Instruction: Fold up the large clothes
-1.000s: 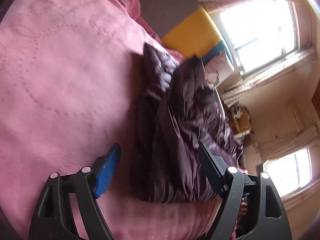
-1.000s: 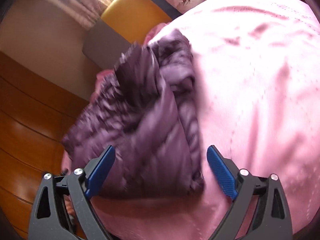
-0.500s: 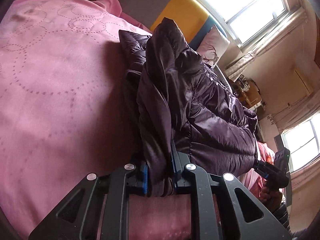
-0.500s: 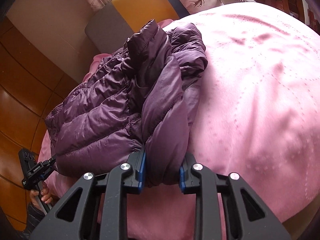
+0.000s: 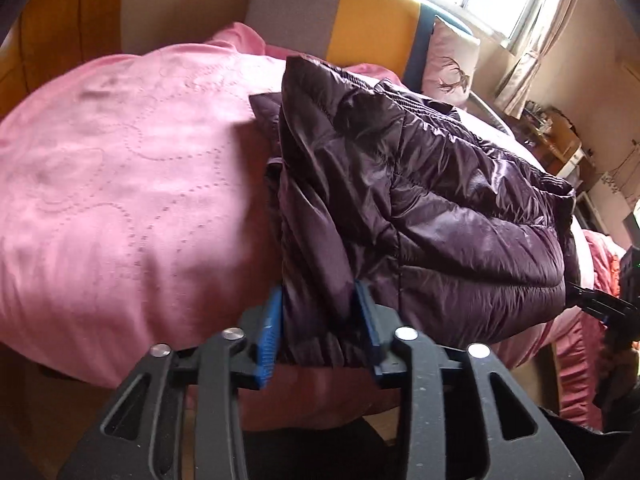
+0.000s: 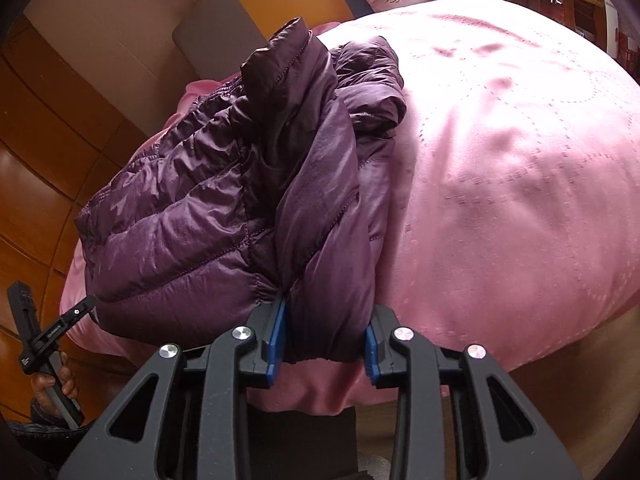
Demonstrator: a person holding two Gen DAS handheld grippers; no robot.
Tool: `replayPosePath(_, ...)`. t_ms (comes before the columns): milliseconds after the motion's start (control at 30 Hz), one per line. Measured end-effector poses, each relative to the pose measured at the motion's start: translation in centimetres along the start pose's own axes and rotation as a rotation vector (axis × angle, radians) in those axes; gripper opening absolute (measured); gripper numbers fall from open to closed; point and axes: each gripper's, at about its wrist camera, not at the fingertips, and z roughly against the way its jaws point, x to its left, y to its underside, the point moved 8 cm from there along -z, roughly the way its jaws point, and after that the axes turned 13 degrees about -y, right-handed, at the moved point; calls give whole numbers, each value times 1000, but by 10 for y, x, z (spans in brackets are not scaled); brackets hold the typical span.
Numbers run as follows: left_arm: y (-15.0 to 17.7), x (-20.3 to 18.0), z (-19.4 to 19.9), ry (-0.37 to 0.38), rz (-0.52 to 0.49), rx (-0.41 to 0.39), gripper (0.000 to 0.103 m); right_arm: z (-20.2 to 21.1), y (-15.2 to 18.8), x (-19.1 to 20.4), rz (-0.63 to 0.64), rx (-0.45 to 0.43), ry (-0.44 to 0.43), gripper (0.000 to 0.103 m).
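A dark purple puffer jacket [image 5: 440, 200] lies bunched and partly folded on a pink bedspread [image 5: 120, 200]. My left gripper [image 5: 318, 328] has the jacket's near edge between its blue pads; the jaws are opening, and the puffy fabric still fills the gap and touches both pads. In the right wrist view the jacket [image 6: 192, 220] looks lighter purple. My right gripper [image 6: 326, 340] holds another fold of the near edge the same way, its jaws opening too. Each gripper shows at the edge of the other's view: the right gripper [image 5: 600, 304], the left gripper [image 6: 48, 336] in a hand.
A grey and yellow headboard [image 5: 372, 20] and a pillow with a deer print [image 5: 448, 60] stand at the far end of the bed. Wooden wardrobe panels [image 6: 40, 140] line one side. The bedspread [image 6: 500, 180] spreads wide beside the jacket. Shelves and a window are behind.
Both grippers were wide open a second ago, then clamped tight on the jacket's near edge. Their pads now stand wider apart with the fabric still between them. Both views have rolled more upright.
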Motion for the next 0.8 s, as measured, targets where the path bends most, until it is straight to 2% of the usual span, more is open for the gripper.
replayPosePath(100, 0, 7, 8, -51, -10, -30, 57, 5, 1, 0, 10, -7, 30, 47)
replayPosePath(200, -4, 13, 10, -82, -3, -44, 65, 22, 10, 0, 26, -16, 57, 51)
replayPosePath(333, -5, 18, 18, -118, -5, -62, 65, 32, 1, 9, 62, -58, 91, 58)
replayPosePath(500, -11, 26, 18, -162, -18, -76, 65, 44, -15, 20, 109, -106, 106, 59)
replayPosePath(800, -26, 30, 10, -190, -38, -90, 65, 34, -40, 35, 191, -117, 122, 59)
